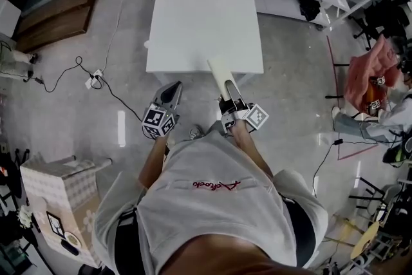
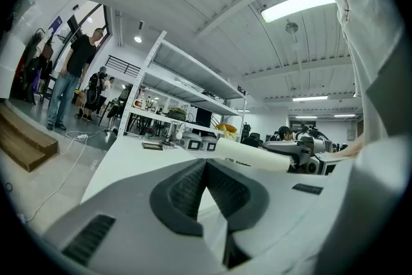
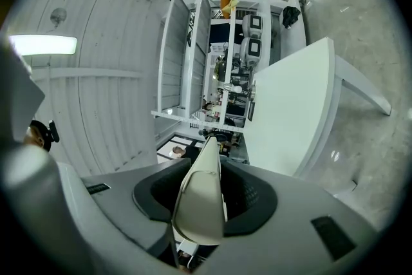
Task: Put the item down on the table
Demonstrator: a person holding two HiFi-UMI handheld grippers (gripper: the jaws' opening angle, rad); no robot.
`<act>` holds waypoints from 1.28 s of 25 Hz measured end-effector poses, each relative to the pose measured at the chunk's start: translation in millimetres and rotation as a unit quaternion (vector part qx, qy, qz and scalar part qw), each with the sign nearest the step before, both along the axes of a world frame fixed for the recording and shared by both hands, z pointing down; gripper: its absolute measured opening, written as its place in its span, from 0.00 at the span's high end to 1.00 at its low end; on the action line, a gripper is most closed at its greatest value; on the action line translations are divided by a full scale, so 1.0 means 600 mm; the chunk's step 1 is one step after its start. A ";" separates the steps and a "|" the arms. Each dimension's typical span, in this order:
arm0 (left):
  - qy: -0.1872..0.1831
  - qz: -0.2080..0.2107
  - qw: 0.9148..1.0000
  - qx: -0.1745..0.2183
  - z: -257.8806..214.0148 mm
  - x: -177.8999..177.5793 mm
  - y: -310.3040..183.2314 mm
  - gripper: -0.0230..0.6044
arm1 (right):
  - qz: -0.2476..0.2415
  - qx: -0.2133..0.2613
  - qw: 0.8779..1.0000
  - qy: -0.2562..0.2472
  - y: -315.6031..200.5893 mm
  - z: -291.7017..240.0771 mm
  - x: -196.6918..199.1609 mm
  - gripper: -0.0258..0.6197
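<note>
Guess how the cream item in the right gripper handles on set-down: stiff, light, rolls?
Probably stiff: the item juts straight from the right gripper, held by one end, with no sag. Likely light, since that end grip carries it. Its side looks rounded, so it might roll on the table.

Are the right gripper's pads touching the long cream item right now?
Touching. In the right gripper view, the long cream item sits clamped between the pads of the right gripper.
</note>
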State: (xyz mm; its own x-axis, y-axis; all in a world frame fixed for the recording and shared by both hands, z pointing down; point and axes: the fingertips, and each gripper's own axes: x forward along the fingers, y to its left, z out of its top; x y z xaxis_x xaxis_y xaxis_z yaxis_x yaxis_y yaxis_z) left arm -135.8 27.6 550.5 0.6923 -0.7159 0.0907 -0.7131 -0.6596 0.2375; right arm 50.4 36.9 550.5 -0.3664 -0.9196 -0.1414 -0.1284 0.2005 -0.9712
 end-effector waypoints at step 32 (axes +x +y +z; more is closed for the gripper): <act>-0.008 -0.013 1.000 -0.007 0.008 0.131 -0.264 0.94 | -0.040 -0.014 0.999 -0.020 -0.257 0.026 0.085 0.70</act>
